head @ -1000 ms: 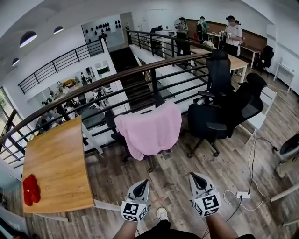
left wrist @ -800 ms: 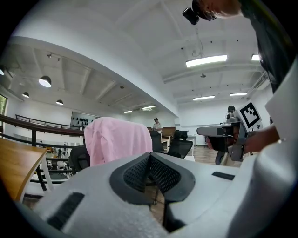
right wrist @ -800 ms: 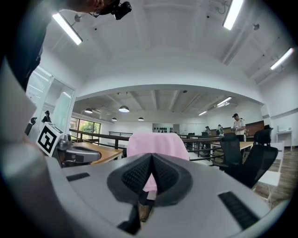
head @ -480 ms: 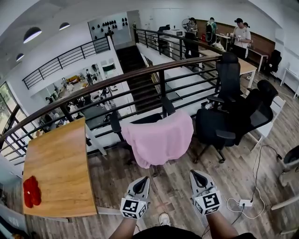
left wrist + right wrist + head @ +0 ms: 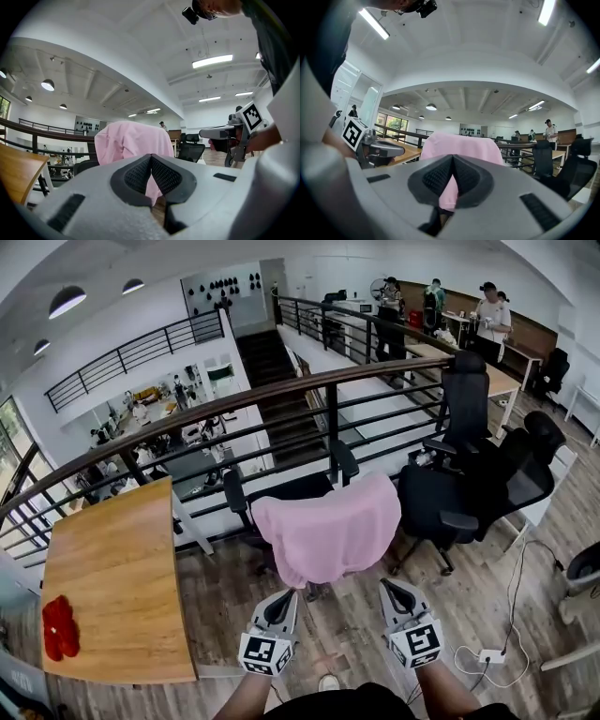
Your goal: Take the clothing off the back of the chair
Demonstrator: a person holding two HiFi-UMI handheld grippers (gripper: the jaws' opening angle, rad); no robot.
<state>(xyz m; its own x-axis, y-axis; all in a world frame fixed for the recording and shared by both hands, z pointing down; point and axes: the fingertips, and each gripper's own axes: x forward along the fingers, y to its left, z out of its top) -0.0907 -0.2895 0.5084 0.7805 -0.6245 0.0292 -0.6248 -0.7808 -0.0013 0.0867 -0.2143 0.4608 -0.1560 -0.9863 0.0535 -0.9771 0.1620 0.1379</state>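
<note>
Reaching the pink garment [image 5: 328, 531] with both sets of jaws pressed together and empty would only shove the cloth. It lies draped over the back of the black office chair [image 5: 300, 487] by the railing [image 5: 187, 418], so I judge it could slide to the wooden floor [image 5: 234, 606], or the chair could be nudged away, unless the jaws part first. Left gripper [image 5: 284, 601] and right gripper [image 5: 392, 589] are held side by side, pointing level at the garment, near it but not touching.

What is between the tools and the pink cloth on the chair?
Only bare wooden floor, in the head view; the left tool and right tool stand short of the pink cloth.
</note>
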